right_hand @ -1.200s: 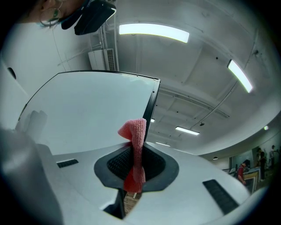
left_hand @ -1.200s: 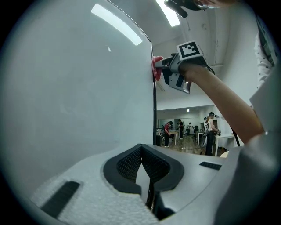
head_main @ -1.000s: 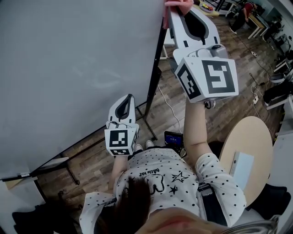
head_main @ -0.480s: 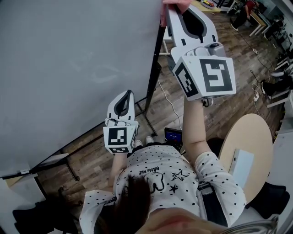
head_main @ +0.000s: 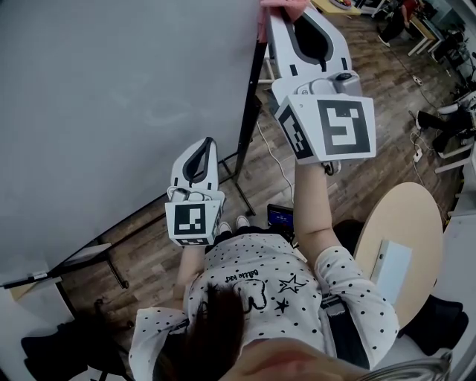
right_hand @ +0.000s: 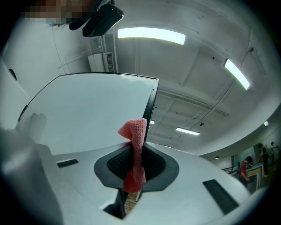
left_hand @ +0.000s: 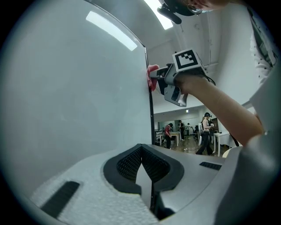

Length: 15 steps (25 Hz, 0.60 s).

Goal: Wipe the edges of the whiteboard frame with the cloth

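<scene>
A large whiteboard (head_main: 111, 97) on a stand fills the left of the head view; its dark right frame edge (head_main: 251, 82) runs down the middle. My right gripper (head_main: 286, 9) is raised high, shut on a pink cloth (head_main: 282, 7) that presses against that edge near the top. In the right gripper view the cloth (right_hand: 135, 149) stands pinched between the jaws, next to the frame edge (right_hand: 150, 110). My left gripper (head_main: 202, 152) hangs lower, shut with nothing in it, close in front of the board's right part. The left gripper view shows the right gripper (left_hand: 175, 81) and cloth (left_hand: 152, 75) on the frame.
The board's stand legs (head_main: 238, 182) and a cable (head_main: 275, 175) cross the wooden floor below. A round wooden table (head_main: 398, 245) with a white box (head_main: 392, 271) stands at the right. Desks, chairs and people fill the room's far side.
The right gripper with the cloth has shifted slightly left and down along the frame edge. The left gripper has drifted a little to the left.
</scene>
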Available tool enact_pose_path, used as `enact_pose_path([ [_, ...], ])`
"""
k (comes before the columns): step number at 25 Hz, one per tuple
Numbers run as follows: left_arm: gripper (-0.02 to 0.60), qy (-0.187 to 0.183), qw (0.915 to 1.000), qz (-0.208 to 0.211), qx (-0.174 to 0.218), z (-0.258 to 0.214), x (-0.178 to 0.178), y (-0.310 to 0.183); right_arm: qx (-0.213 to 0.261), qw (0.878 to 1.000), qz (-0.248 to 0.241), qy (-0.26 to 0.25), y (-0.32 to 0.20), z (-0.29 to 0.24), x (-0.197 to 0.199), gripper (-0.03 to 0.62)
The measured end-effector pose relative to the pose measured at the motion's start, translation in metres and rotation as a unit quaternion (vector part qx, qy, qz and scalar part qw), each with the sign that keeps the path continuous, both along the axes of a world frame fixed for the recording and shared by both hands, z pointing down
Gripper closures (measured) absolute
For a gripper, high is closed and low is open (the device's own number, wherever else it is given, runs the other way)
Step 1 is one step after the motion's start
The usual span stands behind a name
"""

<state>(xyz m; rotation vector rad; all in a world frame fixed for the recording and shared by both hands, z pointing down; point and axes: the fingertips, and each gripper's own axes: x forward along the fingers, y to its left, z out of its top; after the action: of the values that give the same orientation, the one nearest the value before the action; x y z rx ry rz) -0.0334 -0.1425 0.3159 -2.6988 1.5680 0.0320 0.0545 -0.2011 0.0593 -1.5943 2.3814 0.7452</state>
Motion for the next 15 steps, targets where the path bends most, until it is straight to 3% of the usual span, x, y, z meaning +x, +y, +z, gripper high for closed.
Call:
enact_pose_path([
  [15,0.566,-0.015,0.9997,0.017,0.007,-0.006,0.018,-0.002,0.002,1.000,-0.013,-0.009,0.000,0.011,0.002,0.560],
])
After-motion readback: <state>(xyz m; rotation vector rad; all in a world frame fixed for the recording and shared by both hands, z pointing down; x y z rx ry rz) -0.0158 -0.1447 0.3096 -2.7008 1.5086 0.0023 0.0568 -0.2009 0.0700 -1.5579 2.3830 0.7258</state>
